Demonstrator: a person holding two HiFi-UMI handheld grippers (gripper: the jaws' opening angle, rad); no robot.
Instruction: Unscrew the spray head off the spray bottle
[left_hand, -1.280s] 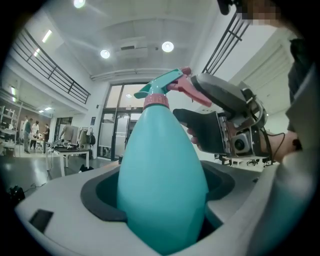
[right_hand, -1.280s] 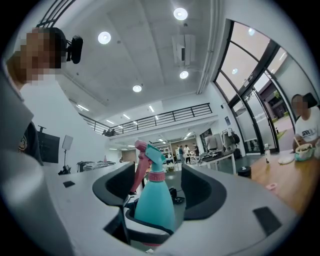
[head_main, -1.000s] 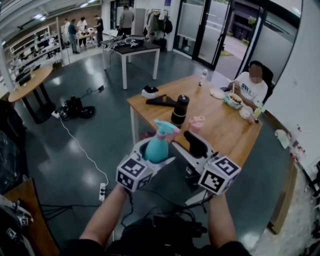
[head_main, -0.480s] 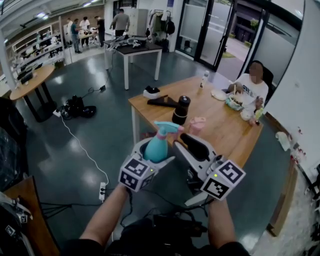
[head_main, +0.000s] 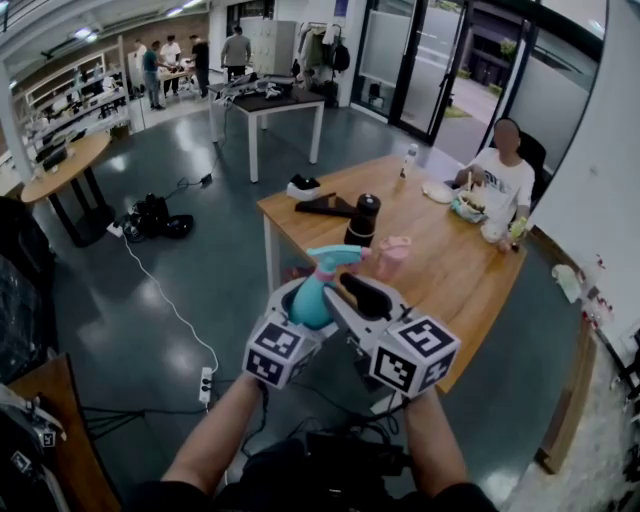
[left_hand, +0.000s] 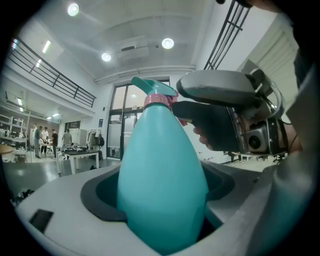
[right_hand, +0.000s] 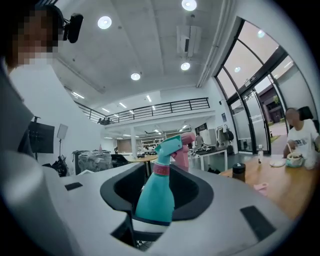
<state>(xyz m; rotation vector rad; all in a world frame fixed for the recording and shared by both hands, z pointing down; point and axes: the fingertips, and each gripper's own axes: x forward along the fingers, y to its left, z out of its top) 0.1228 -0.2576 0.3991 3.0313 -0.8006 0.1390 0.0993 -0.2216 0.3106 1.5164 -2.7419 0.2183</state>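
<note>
**Head view.** The left claw (head_main: 305, 310) is clenched on the body of the teal spray bottle (head_main: 312, 292). The bottle is held in the air, off the near corner of the wooden tabletop (head_main: 450, 270). It is tilted, with the spray head (head_main: 335, 257) uppermost and toward the tabletop. The right claw (head_main: 356, 292) lies just beside the bottle's neck. This view does not show whether its jaws touch the neck. A black tumbler (head_main: 362, 220) and a pink object (head_main: 392, 252) stand on the tabletop. A seated person (head_main: 500, 175) is at the far end.

**Left gripper view.** The bottle body fills the gap between the jaws, and both jaws press on its sides. Only this view shows the pink collar (left_hand: 159, 99) under the spray head at close range. The right claw's two jaws reach toward the collar from the right, one above the other.

**Right gripper view.** The jaws are closing with the spray bottle upright between them. Dark gaps show on either side of the bottle, so the pads are not seen pressing on it. This view alone shows the bottle's body, collar and spray head in one line between the right jaws. The tumbler stands beyond on the right.
</note>
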